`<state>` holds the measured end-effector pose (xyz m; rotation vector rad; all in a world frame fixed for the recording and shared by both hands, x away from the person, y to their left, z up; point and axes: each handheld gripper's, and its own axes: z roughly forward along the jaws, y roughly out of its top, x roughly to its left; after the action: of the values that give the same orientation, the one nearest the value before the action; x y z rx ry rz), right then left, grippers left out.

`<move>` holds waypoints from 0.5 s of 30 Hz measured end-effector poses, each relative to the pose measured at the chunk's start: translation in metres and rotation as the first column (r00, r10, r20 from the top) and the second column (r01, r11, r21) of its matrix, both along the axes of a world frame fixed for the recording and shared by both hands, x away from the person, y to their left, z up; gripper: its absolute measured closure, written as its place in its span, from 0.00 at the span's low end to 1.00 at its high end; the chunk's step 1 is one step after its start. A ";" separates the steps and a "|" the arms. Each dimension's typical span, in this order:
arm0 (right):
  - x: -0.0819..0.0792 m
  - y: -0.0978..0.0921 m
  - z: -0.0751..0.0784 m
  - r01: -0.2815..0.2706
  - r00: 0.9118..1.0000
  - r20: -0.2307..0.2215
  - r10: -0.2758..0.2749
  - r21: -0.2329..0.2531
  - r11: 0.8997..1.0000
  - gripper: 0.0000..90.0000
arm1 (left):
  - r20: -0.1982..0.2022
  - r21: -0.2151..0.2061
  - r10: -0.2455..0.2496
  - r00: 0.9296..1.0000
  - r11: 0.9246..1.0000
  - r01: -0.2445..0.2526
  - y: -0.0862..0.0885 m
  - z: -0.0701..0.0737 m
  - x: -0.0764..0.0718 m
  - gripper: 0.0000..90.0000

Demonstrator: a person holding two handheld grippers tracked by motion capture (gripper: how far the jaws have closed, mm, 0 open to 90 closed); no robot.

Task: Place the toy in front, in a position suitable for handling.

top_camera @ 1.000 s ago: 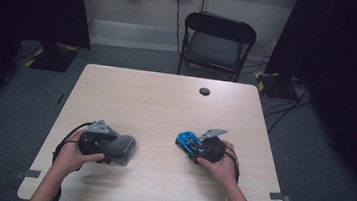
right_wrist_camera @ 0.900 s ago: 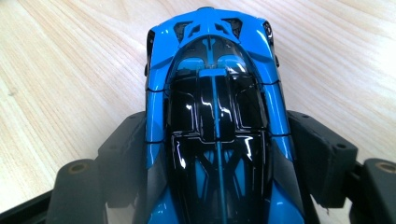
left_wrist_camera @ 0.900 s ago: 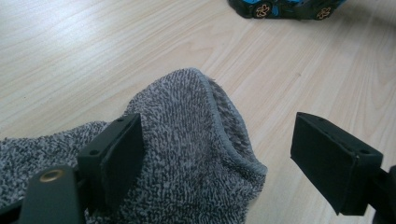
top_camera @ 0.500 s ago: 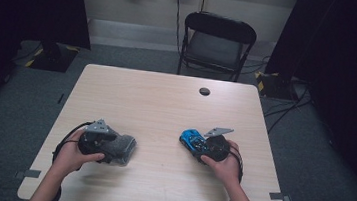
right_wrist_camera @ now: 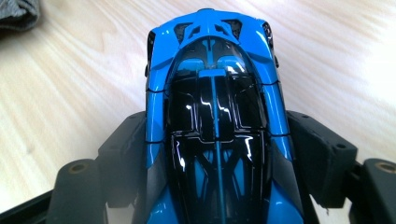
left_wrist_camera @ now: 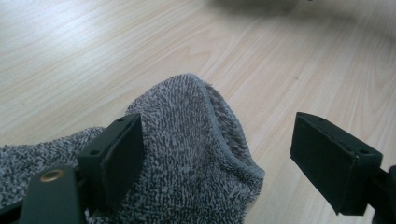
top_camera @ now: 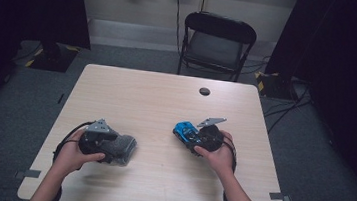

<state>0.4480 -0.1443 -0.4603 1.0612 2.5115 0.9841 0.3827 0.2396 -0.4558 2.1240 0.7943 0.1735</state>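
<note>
Now, by label:

Left hand (top_camera: 71, 153): reaching in from the bottom edge, forearm angling up and rightward, gripping the left gripper (left_wrist_camera: 219, 154) low over the wooden table (top_camera: 156, 103), jaws pointing right.

Left jaws: standing spread apart, clamping nothing; one pad pressing against the cloth's side, the other hanging clear over bare wood.

Grey towel (left_wrist_camera: 187, 158): lying bunched on the near-left part of the table, its hemmed fold poking up between the jaws, nearer the left pad.

Right hand (top_camera: 218, 154): coming in from the lower right, wrist bending leftward, wrapping the right gripper (right_wrist_camera: 217, 154) with its grey plate tilting upward.

Right jaws: squeezing in on both flanks of the car, pads touching its sides.

Blue toy car (right_wrist_camera: 215, 93): sitting between the right jaws, nose pointing away from the camera, right of the table's middle in the high view, well apart from the towel.

Towel corner: peeking in at the upper left of the right gripper view.
</note>
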 end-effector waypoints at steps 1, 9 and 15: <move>0.002 0.004 0.000 -0.003 1.000 0.004 0.003 -0.004 1.000 0.29 | 0.001 -0.003 -0.001 1.000 1.000 0.001 0.000 0.000 0.000 0.19; 0.015 0.032 -0.005 -0.026 1.000 -0.010 0.025 -0.021 0.999 0.29 | 0.004 -0.009 -0.003 1.000 1.000 0.003 0.000 0.001 0.000 0.19; 0.011 0.044 -0.018 -0.041 0.999 -0.026 0.041 -0.003 0.999 0.29 | -0.003 -0.004 -0.009 1.000 1.000 0.009 0.000 -0.001 0.000 0.19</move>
<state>0.4594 -0.1007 -0.4780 1.0321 2.5645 0.9827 0.3830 0.2393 -0.4570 2.1242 0.7861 0.1644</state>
